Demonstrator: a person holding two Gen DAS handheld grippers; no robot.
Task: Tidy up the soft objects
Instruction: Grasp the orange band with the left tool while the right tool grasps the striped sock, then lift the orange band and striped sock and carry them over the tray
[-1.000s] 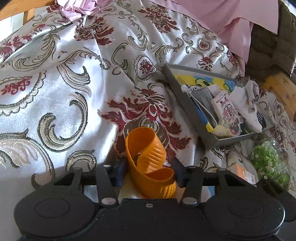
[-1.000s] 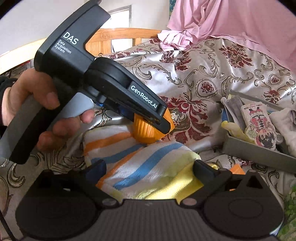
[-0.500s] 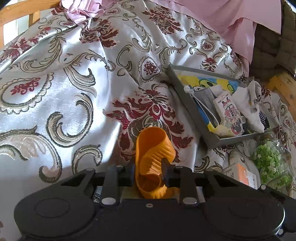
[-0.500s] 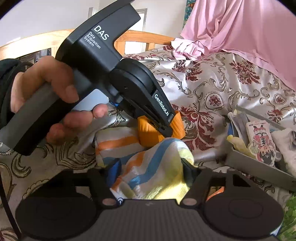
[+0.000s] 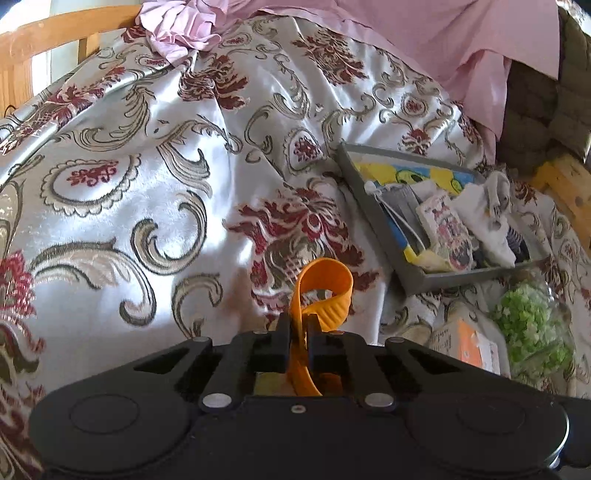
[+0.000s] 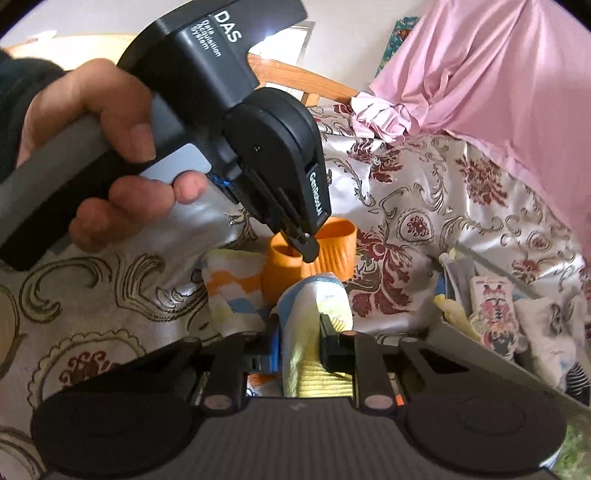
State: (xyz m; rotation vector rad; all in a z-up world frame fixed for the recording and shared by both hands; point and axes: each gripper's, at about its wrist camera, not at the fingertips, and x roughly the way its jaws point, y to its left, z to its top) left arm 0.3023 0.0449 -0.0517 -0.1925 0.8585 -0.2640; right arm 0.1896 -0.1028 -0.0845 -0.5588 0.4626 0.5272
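Note:
A soft orange ribbed cup (image 5: 325, 284) is squashed flat between the jaws of my left gripper (image 5: 298, 325), which is shut on its wall. In the right wrist view the same left gripper (image 6: 304, 242), held by a hand (image 6: 107, 122), pinches the orange cup (image 6: 338, 243) just above the bedspread. A striped cloth (image 6: 314, 306) in blue, orange and yellow lies under and beside the cup. My right gripper (image 6: 301, 325) is closing, and its pads press a bunched fold of that cloth.
A grey tray (image 5: 373, 206) to the right holds socks, a cartoon card and a corded item. In front of it stand a jar of green bits (image 5: 532, 325) and a small orange-white box (image 5: 465, 343). Pink fabric (image 5: 406, 37) drapes behind; a wooden frame (image 5: 44, 33) edges the bed.
Both grippers closed from wide open: the left one squeezed the orange cup flat and lifted it slightly, and the right one gathered the striped cloth into a narrow fold.

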